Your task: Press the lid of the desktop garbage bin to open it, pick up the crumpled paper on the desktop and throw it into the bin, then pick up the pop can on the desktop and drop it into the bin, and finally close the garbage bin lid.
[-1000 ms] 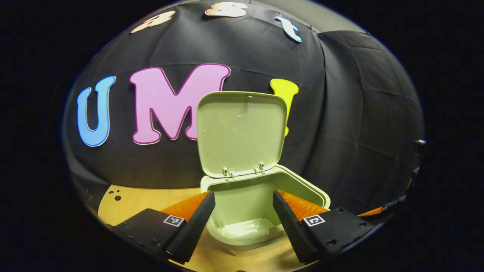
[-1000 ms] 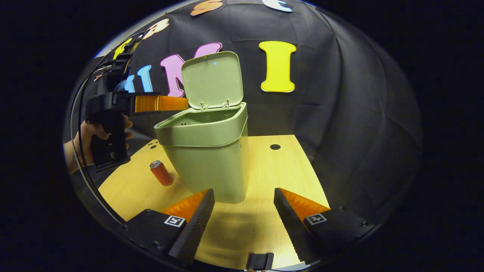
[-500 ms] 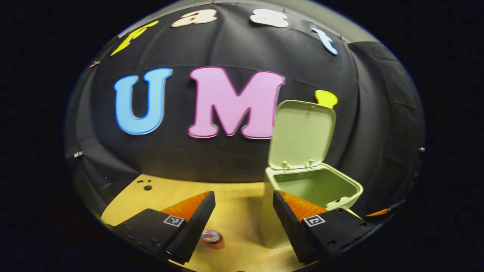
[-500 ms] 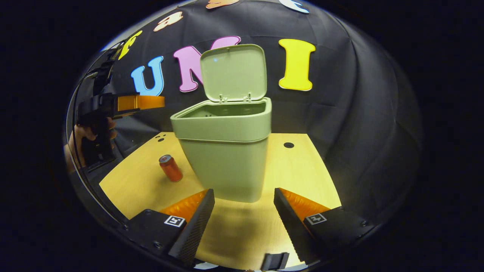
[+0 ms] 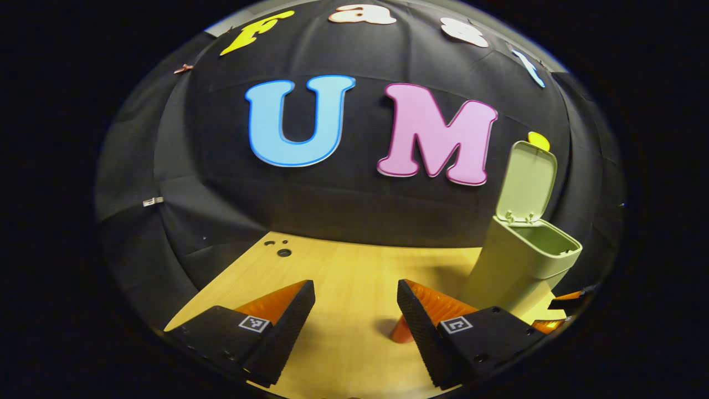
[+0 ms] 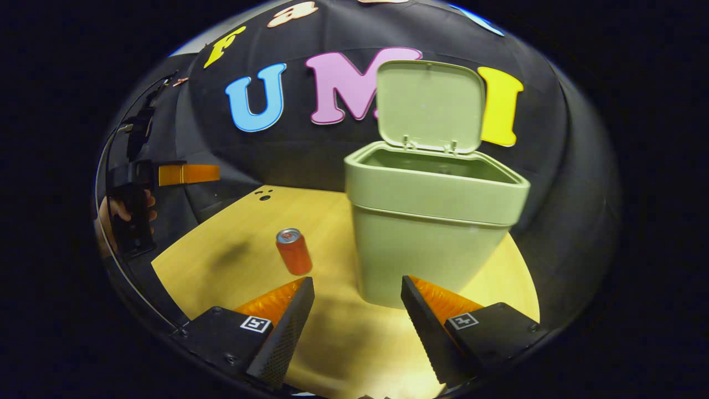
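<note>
The pale green bin (image 6: 432,221) stands on the wooden desktop (image 6: 221,260) with its lid (image 6: 429,105) raised upright at the back. An orange-red pop can (image 6: 293,252) stands upright just left of the bin. My right gripper (image 6: 357,327) is open and empty, low in front of the bin and can. In the right gripper view a hand (image 6: 119,213) holds my left gripper (image 6: 216,173) high at the far left. In the left gripper view, my left gripper (image 5: 354,327) is open; the can (image 5: 400,331) peeks out behind its right finger. The bin (image 5: 520,260) stands at the right, lid (image 5: 526,180) up.
Small round holes (image 5: 283,252) mark the desktop's far left corner, also the holes (image 6: 265,197) in the right gripper view. Black cloth walls close in behind and beside the table. The desktop's front edge runs just under my fingers.
My left gripper has swung left and back from above the open bin, so the bin slid to its right edge. The right gripper has turned left and closer to can and bin.
</note>
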Tool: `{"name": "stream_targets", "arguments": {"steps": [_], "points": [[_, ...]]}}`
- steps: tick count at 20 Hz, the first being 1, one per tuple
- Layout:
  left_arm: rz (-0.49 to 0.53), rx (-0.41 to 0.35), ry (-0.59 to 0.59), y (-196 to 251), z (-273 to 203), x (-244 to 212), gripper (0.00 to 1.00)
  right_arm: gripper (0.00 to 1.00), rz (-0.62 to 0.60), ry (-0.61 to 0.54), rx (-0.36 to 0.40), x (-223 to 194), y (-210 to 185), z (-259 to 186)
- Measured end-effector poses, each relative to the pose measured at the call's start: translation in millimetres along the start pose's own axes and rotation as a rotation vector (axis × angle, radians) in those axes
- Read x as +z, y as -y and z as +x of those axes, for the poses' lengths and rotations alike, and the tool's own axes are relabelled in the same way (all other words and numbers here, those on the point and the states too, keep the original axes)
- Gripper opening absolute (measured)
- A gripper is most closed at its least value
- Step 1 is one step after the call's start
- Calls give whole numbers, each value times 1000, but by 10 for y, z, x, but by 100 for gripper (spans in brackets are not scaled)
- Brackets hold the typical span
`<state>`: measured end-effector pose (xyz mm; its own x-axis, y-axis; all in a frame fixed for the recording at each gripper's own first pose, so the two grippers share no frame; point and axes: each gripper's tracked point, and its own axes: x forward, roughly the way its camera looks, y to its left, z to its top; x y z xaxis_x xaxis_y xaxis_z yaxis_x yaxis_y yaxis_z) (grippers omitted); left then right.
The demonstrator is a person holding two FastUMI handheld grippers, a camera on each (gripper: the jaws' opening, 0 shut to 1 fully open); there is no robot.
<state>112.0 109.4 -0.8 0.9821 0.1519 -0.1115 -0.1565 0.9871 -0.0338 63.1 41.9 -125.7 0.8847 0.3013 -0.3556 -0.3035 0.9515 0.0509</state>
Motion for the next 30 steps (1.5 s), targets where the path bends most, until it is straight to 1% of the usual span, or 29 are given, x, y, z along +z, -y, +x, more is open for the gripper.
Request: {"name": "stream_targets", "arguments": {"steps": [3,7,9,12,15,18,22,30], "points": [[-7,26,-30,-354,-1,-160,96,99,-2,-6,11,6,-278,214],[-12,33,-81,-700,-21,-425,96,99,-18,-22,23,-43,-606,516],[-23,28,-113,-810,-43,-574,96,99,-8,-40,30,-104,-767,686],[2,15,-137,-950,-38,-753,96,99,-19,-57,20,-202,-909,922],[-2,1,-169,-1022,-38,-926,96,99,-22,-96,18,-339,-1052,1174],[15,0,-197,-1085,-27,-1073,96,99,-40,-123,2,-457,-1109,1432],[-12,-2,-219,-1132,-30,-1190,96,100,-29,-167,-28,-613,-1118,1737],[-76,60,-266,-1439,-93,-1454,96,99,-44,-178,-56,-618,-1131,2240]]}}
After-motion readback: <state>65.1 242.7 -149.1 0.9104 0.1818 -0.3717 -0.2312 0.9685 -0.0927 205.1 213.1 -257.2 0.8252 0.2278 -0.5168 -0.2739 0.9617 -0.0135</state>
